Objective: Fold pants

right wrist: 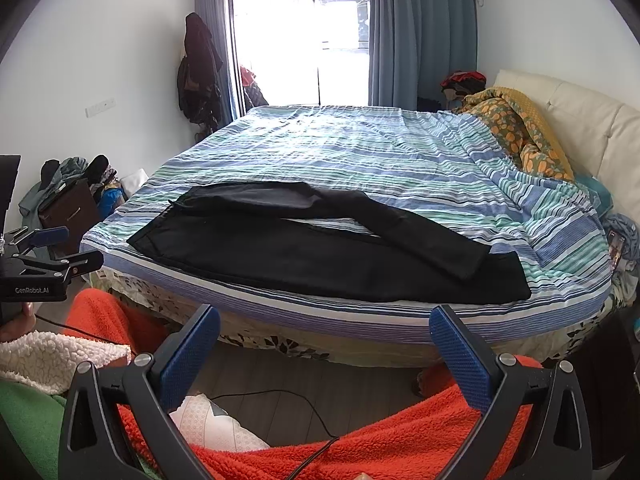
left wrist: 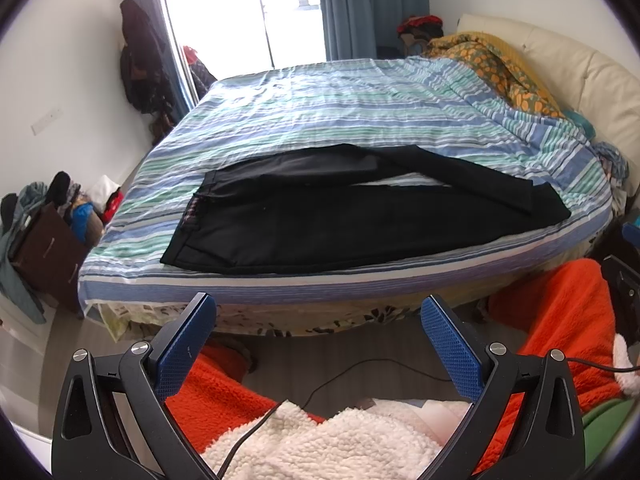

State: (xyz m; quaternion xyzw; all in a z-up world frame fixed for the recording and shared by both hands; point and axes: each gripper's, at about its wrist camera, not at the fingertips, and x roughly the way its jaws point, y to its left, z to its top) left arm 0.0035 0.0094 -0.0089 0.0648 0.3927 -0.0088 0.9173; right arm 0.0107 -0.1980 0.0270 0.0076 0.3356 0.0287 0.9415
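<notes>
A: Garment? Black fabric pants [left wrist: 360, 220] lie flat along the near edge of the striped blue-green bedsheet [left wrist: 340, 108], waistband leftward.

B: Left gripper [left wrist: 318, 344], right gripper [right wrist: 324, 348]: both released, empty, short of that bedsheet.

Both wrist cams sit low, off the bed's [left wrist: 280, 284] near edge, facing across it toward the window [right wrist: 300, 40]; shared: bed, pants [right wrist: 320, 248] beyond the fingers.

Striped bedsheet [right wrist: 360, 152] across the bed, orange-patterned quilt [right wrist: 520, 128] bunched by the headboard [right wrist: 592, 120], possibly coats [right wrist: 198, 68] hanging left.
</notes>
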